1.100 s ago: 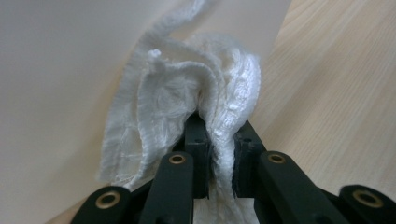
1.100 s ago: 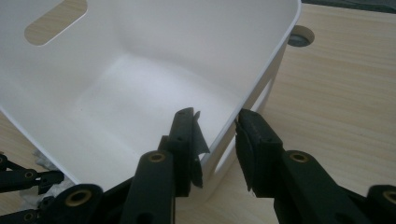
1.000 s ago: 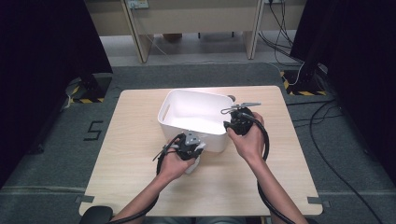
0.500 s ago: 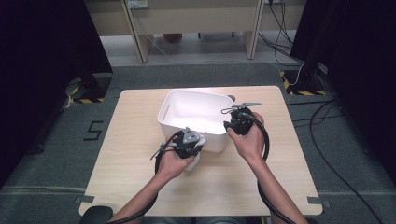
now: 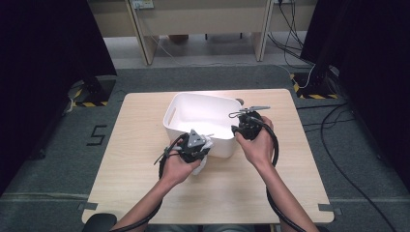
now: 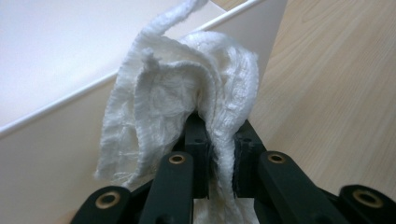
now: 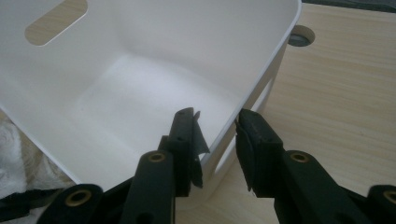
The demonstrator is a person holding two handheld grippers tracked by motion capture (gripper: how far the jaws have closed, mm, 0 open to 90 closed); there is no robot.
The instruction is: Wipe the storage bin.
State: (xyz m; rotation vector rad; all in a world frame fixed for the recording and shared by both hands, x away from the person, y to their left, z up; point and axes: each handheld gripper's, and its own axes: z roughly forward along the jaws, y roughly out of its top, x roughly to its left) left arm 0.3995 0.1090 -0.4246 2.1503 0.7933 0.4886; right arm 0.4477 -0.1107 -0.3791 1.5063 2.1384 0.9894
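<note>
- The cloth (image 6: 187, 107) is a white, ribbed rag, bunched into loose folds. It hangs from the left gripper (image 6: 219, 154), just outside the near wall of the bin (image 5: 193, 126), touching or almost touching it.
- The left gripper's jaws are clamped on a fold of the cloth; fabric spills above and below the pads, and a tail sticks up past the bin's rim.
- In the high view the left gripper (image 5: 193, 145) sits at the bin's near side, with cloth drooping under the hand.
- The cloth looks very light and wholly limp. It probably drapes, catches on edges and keeps no shape, so a pinch through several layers, as here, seems the safest hold; a single edge may slip out.
- It is not fragile, and the ribbed weave should give the pads good friction.
- The right gripper (image 7: 217, 140) straddles the bin's right wall, one jaw inside and one outside. I judge the wall is held or steadied, but whether the pads press on it I cannot tell.
- The bin is smooth white plastic, stiff, thin-walled, empty, so likely light and apt to slide on the table (image 5: 290, 183).
- Its rim, or the handle slot (image 7: 56, 21) in the far wall, offers the best grip.
</note>
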